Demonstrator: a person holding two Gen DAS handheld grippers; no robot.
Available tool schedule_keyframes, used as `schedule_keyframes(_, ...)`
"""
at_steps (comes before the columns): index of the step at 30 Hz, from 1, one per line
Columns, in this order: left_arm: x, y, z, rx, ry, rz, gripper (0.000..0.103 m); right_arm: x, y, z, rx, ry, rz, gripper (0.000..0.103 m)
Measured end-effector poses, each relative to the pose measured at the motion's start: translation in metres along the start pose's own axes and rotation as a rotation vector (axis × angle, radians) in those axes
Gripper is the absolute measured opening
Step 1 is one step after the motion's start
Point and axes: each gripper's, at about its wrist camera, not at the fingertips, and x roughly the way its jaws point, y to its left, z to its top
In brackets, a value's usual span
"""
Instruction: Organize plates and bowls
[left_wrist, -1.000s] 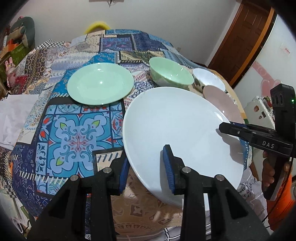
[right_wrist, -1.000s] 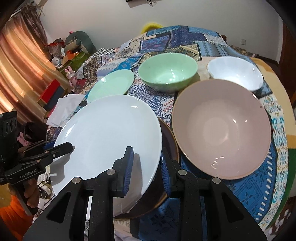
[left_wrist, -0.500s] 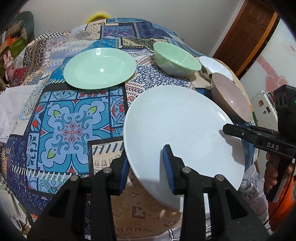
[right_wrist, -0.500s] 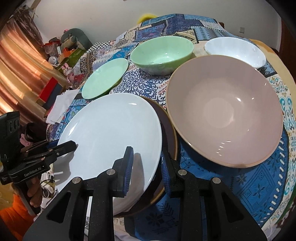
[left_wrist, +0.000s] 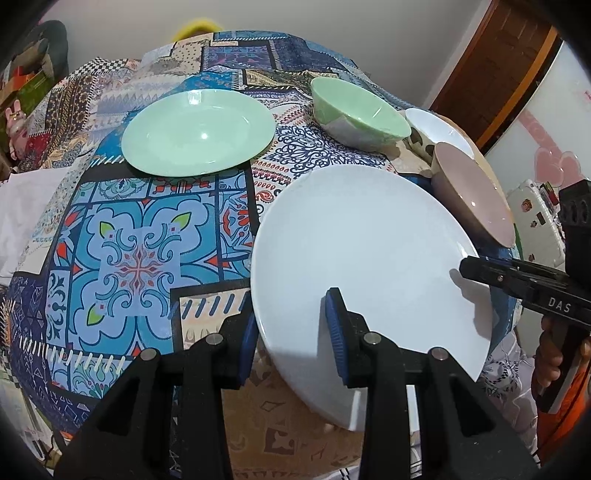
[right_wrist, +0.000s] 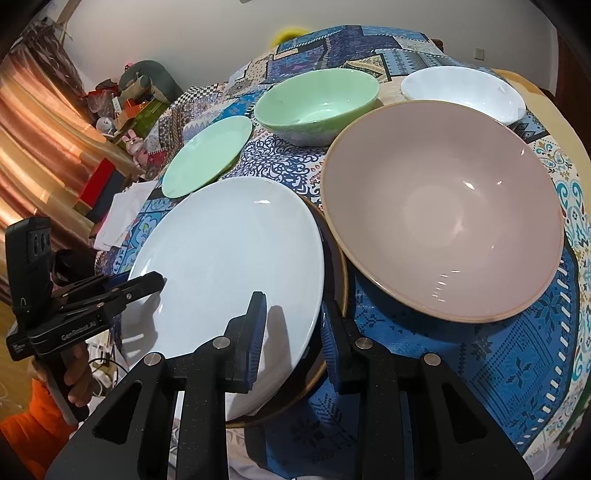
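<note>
A large white plate (left_wrist: 369, 266) (right_wrist: 229, 266) lies over a dark brown plate (right_wrist: 338, 284) at the table's near edge. My left gripper (left_wrist: 290, 328) straddles the white plate's left rim, one finger under and one over. My right gripper (right_wrist: 293, 332) straddles the right rims of both plates. Both sets of jaws look closed on the rim. A green plate (left_wrist: 197, 133) (right_wrist: 208, 155), a green bowl (left_wrist: 360, 110) (right_wrist: 317, 103), a white bowl (right_wrist: 463, 92) (left_wrist: 437, 129) and a large pink bowl (right_wrist: 443, 206) (left_wrist: 472, 192) stand on the patterned tablecloth (left_wrist: 129, 258).
The pink bowl sits close to the right of the stacked plates. White cloth or paper (right_wrist: 125, 218) lies at the table's left edge. Clutter and a curtain (right_wrist: 40, 122) are beyond the table on the left. A wooden door (left_wrist: 498, 62) is at the back right.
Both cameras have dropped lower and nearer to the table, with the white plate still between the fingers. The pink bowl looms larger in the right wrist view.
</note>
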Motion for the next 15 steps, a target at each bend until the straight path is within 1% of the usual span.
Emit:
schedule_keyframes(12, 0.011, -0.005, 0.005, 0.021, 0.015, -0.003, 0.035, -0.008, -0.003, -0.003, 0.013, -0.015, -0.003, 0.027)
schedule_keyframes(15, 0.012, -0.006, 0.005, 0.033, 0.017, 0.009, 0.035, -0.009, -0.001, -0.003, 0.005, -0.018, -0.021, 0.029)
